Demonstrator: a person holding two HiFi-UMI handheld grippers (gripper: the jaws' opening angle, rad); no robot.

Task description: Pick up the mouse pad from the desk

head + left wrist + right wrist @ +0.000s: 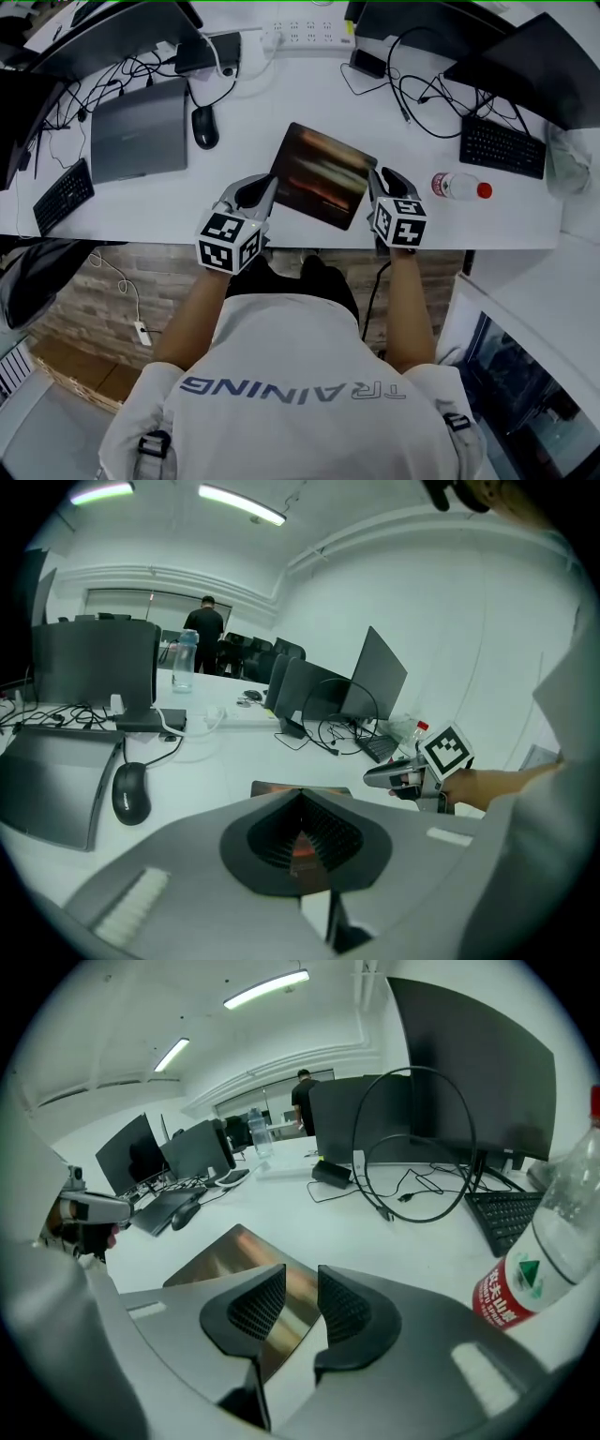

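Observation:
The mouse pad (323, 173), dark with a rust-coloured sheen, lies flat on the white desk (281, 94) near its front edge. My left gripper (270, 187) is at the pad's left edge. In the left gripper view its tips (300, 799) meet, and the pad (281, 787) shows just beyond them and through the gap beneath. My right gripper (382, 178) is at the pad's right edge. In the right gripper view it (301, 1271) stands open, and the pad (225, 1251) is seen through the gap, apart from both jaws.
A water bottle (459, 186) lies right of my right gripper. A black mouse (204, 127) and a closed grey laptop (139, 129) sit to the left. Keyboards (502, 145), cables (422, 94) and monitors line the back and sides.

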